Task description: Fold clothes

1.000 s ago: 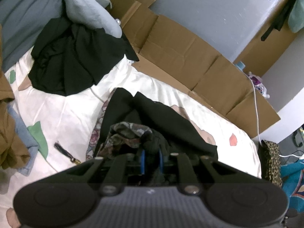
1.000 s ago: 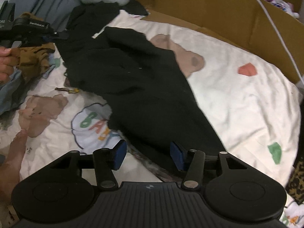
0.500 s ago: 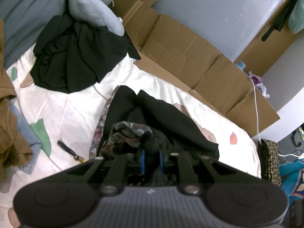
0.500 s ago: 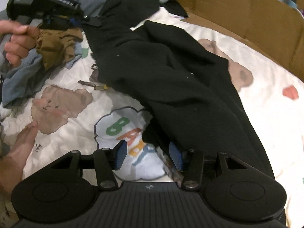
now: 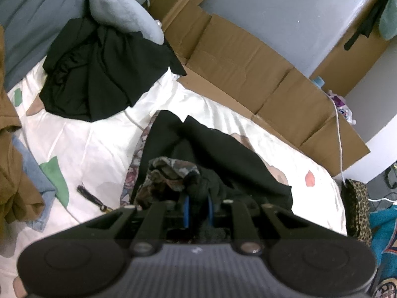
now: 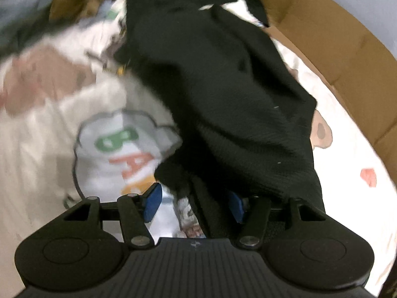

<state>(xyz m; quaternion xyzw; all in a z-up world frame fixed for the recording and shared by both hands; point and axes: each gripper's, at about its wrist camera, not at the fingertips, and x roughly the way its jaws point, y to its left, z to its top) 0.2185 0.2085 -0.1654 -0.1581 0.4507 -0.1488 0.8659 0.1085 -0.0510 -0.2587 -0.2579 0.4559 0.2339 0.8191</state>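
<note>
A long black garment (image 5: 223, 154) with a floral lining lies stretched across the white printed bedsheet (image 5: 94, 149). My left gripper (image 5: 197, 206) is shut on a bunched end of it, black cloth and floral lining pinched between the blue pads. In the right wrist view the same black garment (image 6: 223, 87) runs away from me. My right gripper (image 6: 194, 202) hovers over its near end with jaws opening; a fold of black cloth and a strip of floral lining lie between the blue pads (image 6: 151, 202), which do not press on it.
A second black garment (image 5: 99, 74) is heaped at the far left beside a grey pillow (image 5: 121, 12). Brown and blue clothes (image 5: 17, 173) pile at the left edge. Cardboard (image 5: 248, 62) lines the bed's far side. A small tassel (image 5: 91, 197) lies on the sheet.
The right gripper dropped and rolled toward the garment's near end, whose edge now lies between its widening jaws. The left gripper kept its hold and stayed put.
</note>
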